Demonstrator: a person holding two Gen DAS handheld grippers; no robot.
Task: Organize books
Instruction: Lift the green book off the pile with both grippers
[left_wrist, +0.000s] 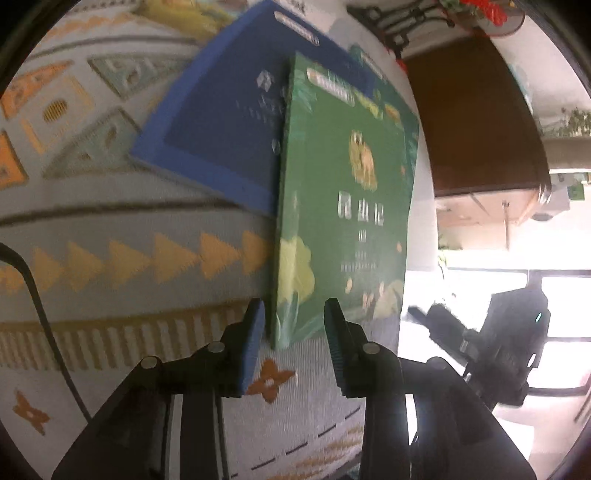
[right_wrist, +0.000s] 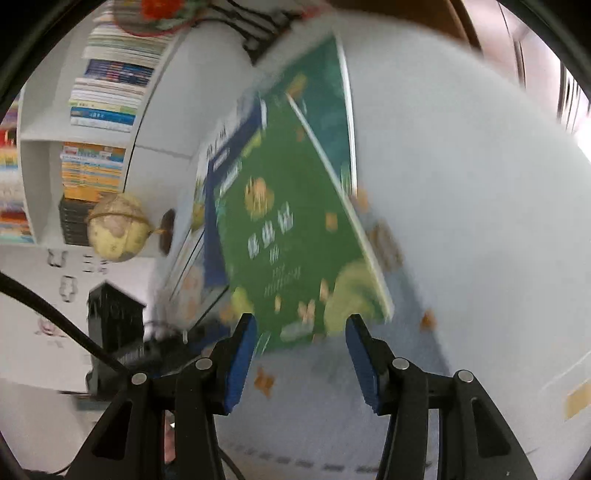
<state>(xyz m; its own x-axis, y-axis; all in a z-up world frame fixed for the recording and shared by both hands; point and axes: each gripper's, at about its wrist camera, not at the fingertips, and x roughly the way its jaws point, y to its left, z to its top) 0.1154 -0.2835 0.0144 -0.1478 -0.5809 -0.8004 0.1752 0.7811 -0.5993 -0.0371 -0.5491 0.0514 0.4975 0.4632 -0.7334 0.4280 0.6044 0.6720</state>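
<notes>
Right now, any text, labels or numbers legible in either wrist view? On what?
"昆虫记": probable reading of the blurred large white title on the green book cover.
Green book's yellow top banner and small lines under the title: too blurred.
Blue book: pale logo, small print, top label, all unreadable.
Shelved book spines: too small.

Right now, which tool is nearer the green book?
Left. The left tool straddles the green book at its bottom edge, pads apart; the right tool sits just short of it.
</notes>
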